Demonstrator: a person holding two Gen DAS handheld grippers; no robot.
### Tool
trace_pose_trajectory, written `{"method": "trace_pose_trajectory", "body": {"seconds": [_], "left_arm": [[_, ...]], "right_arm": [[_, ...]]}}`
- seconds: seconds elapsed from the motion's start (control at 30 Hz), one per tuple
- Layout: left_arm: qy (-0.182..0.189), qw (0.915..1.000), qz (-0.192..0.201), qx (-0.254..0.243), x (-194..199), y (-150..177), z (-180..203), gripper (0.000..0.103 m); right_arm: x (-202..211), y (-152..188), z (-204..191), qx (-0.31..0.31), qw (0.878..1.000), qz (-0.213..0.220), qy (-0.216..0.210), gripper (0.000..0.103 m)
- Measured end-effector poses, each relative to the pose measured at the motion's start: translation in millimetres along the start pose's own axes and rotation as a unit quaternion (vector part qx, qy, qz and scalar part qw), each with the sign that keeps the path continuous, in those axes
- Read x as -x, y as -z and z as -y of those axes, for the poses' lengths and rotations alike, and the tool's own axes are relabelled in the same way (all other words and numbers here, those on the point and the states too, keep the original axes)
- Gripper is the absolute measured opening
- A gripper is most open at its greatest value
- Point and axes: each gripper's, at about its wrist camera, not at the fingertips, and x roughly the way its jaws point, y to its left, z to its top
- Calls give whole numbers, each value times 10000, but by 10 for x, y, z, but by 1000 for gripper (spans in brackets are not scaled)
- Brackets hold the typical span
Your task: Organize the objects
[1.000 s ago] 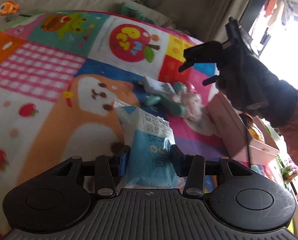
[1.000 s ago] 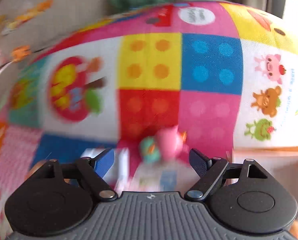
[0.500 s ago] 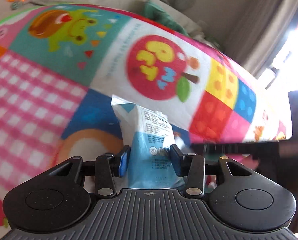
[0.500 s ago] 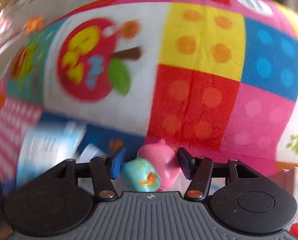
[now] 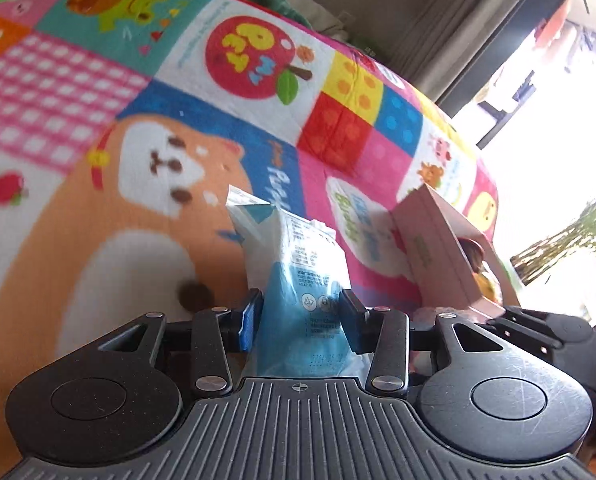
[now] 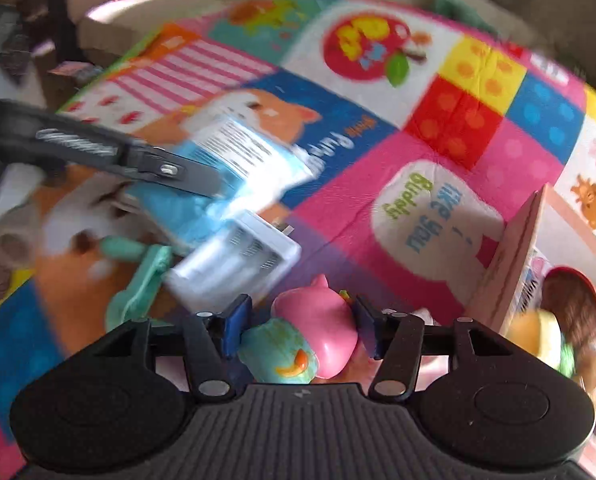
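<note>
My left gripper [image 5: 300, 320] is shut on a blue and white pouch [image 5: 298, 264], held upright above the colourful play mat [image 5: 145, 208]. In the right wrist view the same pouch [image 6: 233, 152] shows at the left, with a dark finger [image 6: 157, 166] of the left gripper across it. My right gripper [image 6: 300, 328] has a pink and teal toy [image 6: 322, 320] between its jaws. The pads touch the toy's sides, and the jaws are opening slightly. The view is blurred.
A white battery charger [image 6: 237, 264] and a mint green plastic piece [image 6: 137, 288] lie on the mat just beyond the right gripper. An open pink box [image 5: 438, 248] stands at the right, with a brown-haired doll [image 6: 574, 308] and other items inside. A sofa lies beyond the mat.
The right gripper swung over the toy pile and closed around the pink and teal toy. The left gripper kept its hold on the pouch while swinging away and back.
</note>
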Motion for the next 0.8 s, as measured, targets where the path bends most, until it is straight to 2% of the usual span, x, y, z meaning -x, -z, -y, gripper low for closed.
{"method": "trace_pose_trajectory", "body": {"seconds": [0.07, 0.13, 0.23, 0.33, 0.43, 0.47, 0.53, 0.6, 0.63, 0.7, 0.8], "left_arm": [[118, 9999, -39, 32, 13, 152, 113, 46], [250, 9996, -96, 35, -15, 257, 220, 46], [407, 9989, -220, 25, -71, 371, 373, 46], [432, 9987, -262, -84, -73, 439, 522, 45], [376, 9987, -76, -349, 26, 468, 681, 40], [336, 9984, 42, -457, 93, 467, 739, 33], [313, 9969, 289, -655, 256, 449, 842, 27], [363, 9948, 462, -829, 427, 438, 940, 12], [457, 9940, 471, -872, 498, 437, 980, 9], [607, 9927, 383, -968, 596, 469, 1049, 10], [456, 9929, 285, -1062, 644, 573, 1083, 10]], "right_arm": [[212, 188, -47, -119, 9995, 305, -12, 69], [374, 394, -55, -284, 9984, 478, 70, 73], [517, 691, -38, -419, 9973, 495, 339, 73], [600, 953, 34, -470, 9921, 542, 1026, 74], [669, 1151, 115, -536, 9816, 629, 1723, 74], [700, 1206, 150, -611, 9792, 643, 1827, 74], [781, 1297, 251, -971, 9790, 686, 1657, 75], [866, 1377, 326, -1412, 9792, 765, 1240, 79], [910, 1434, 322, -1534, 9787, 838, 1073, 81], [945, 1504, 266, -1521, 9793, 932, 960, 82], [904, 1574, 220, -1524, 9794, 915, 954, 82]]}}
